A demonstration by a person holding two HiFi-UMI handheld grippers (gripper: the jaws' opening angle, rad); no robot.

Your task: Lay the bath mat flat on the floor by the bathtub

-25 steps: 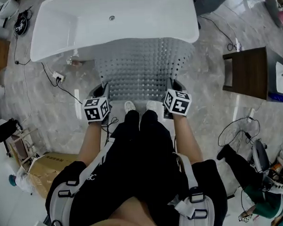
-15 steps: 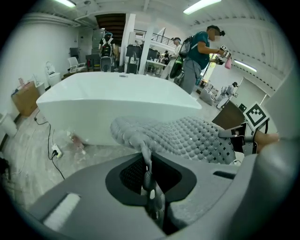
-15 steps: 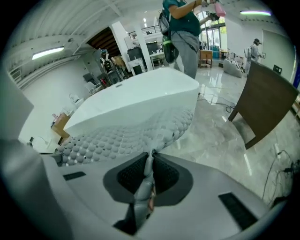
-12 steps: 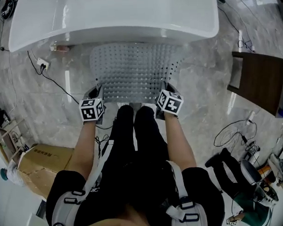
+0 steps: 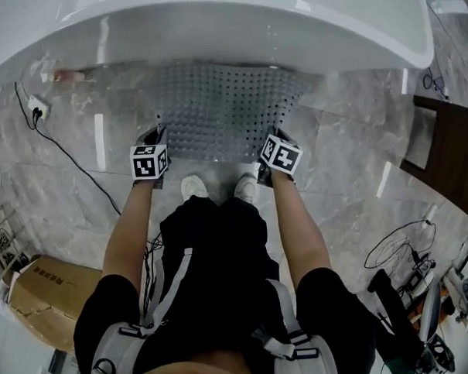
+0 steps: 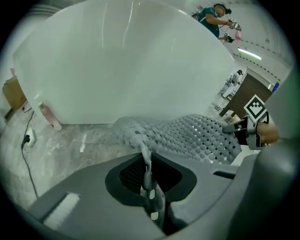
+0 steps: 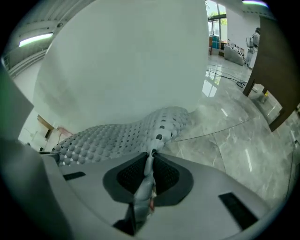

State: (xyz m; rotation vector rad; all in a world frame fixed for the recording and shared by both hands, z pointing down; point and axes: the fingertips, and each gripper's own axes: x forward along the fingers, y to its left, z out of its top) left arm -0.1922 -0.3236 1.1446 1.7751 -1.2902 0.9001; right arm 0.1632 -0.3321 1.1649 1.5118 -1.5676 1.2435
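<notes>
A grey perforated bath mat (image 5: 219, 105) stretches from the foot of the white bathtub (image 5: 211, 28) toward the person's shoes, low over the marble floor. My left gripper (image 5: 151, 143) is shut on the mat's near left corner, and the mat's edge (image 6: 145, 161) runs pinched between its jaws. My right gripper (image 5: 272, 142) is shut on the near right corner, where the mat's edge (image 7: 149, 166) is squeezed between its jaws. In the left gripper view the mat (image 6: 187, 133) sags toward the right gripper (image 6: 253, 122). Whether the near edge touches the floor I cannot tell.
A power strip and black cable (image 5: 37, 113) lie on the floor at left, a cardboard box (image 5: 45, 287) at lower left. A dark wooden cabinet (image 5: 449, 153) stands at right, with cables and gear (image 5: 413, 291) at lower right. A pink bottle (image 6: 49, 117) stands by the tub.
Both grippers have come down with the mat's near corners, and the head has dropped too. The tub fills more of the view and the mat lies lower and flatter against its base.
</notes>
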